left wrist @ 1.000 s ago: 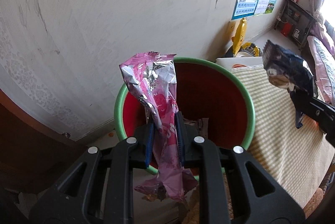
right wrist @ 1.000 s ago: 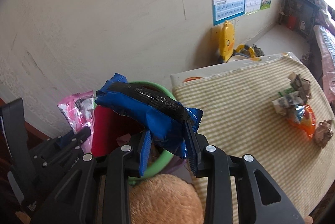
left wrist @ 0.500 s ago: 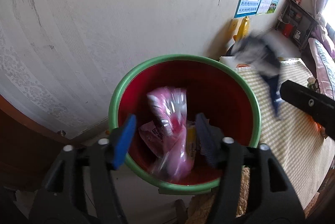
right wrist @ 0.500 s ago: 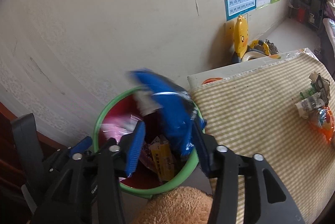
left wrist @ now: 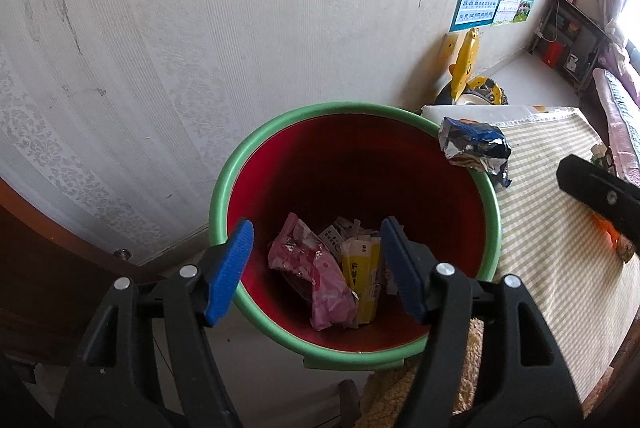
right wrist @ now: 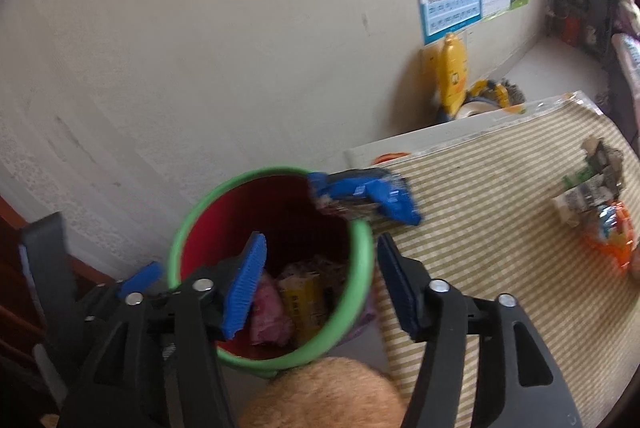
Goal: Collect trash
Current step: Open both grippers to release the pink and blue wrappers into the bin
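Both grippers hang over the bin (left wrist: 218, 187), which stands on the floor against the table's (left wrist: 560, 268) near edge. The left gripper (left wrist: 316, 264) has its jaws opening, about half spread, with nothing between the pads; the pink wrapper (left wrist: 316, 272) already lies at the bottom of the bin among other scraps. The right gripper (right wrist: 318, 280) is also opening, about half spread, and grips nothing.

The blue wrapper (right wrist: 368, 195) is the worry. It sits at the bin's far rim on the table side, apparently straddling the rim, part over the red inside and part over the tablecloth. Whether it is resting there or mid-fall I cannot tell, since the right view is blurred. Its long axis runs roughly level across the rim, one end over the bin's mouth and the other end pointing out over the table; in the left view its crumpled silver end (left wrist: 460, 143) faces the bin.

Likely failures from here: the wrapper tips outward and lands on the table or slips down between bin and table, because too much of it overhangs the outer side. A nudge from a gripper could also knock it off. At least 3 more scraps (right wrist: 592, 195) wait at the far end of the table, so the task looks far from finished.
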A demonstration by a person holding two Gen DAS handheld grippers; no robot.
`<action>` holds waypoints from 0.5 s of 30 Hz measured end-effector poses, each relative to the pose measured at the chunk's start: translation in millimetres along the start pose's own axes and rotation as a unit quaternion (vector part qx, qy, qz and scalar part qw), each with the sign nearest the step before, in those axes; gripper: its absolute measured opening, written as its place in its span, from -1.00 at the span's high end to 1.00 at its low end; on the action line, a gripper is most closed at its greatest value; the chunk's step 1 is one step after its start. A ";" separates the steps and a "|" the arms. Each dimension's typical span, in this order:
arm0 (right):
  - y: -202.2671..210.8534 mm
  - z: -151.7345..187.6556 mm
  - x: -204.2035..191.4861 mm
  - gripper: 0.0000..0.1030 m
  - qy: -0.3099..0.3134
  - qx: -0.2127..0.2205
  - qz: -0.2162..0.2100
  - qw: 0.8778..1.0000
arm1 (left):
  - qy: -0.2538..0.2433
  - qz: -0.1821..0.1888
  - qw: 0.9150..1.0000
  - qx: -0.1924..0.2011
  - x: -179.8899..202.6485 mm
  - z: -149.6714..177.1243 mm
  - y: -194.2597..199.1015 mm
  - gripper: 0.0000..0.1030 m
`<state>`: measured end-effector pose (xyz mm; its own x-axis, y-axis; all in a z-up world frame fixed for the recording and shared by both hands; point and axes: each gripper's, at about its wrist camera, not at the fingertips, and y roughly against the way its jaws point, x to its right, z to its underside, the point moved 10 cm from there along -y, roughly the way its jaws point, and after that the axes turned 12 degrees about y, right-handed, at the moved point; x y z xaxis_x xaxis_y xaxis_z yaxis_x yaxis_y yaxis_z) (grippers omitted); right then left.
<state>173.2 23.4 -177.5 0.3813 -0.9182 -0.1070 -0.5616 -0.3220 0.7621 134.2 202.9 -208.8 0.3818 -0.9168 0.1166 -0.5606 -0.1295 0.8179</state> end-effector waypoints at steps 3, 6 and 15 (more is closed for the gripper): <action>-25.3 -5.5 22.0 -0.28 0.024 -0.019 0.031 0.999 | 0.002 0.001 1.000 0.001 0.6 1.1 1.5 -0.29; -62.3 -5.7 30.9 -0.28 0.049 -0.060 0.024 0.997 | 0.004 0.005 1.000 0.000 1.5 1.9 3.2 -0.31; -111.6 -2.5 15.4 0.45 0.092 -0.087 0.007 0.992 | 0.006 0.009 1.000 -0.005 -0.3 4.5 3.1 -0.31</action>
<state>243.6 45.8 -262.6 0.5107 -0.8597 0.0101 -0.4380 -0.2500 0.8635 129.1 201.2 -208.8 0.3795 -0.9148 0.1381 -0.5599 -0.1082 0.8215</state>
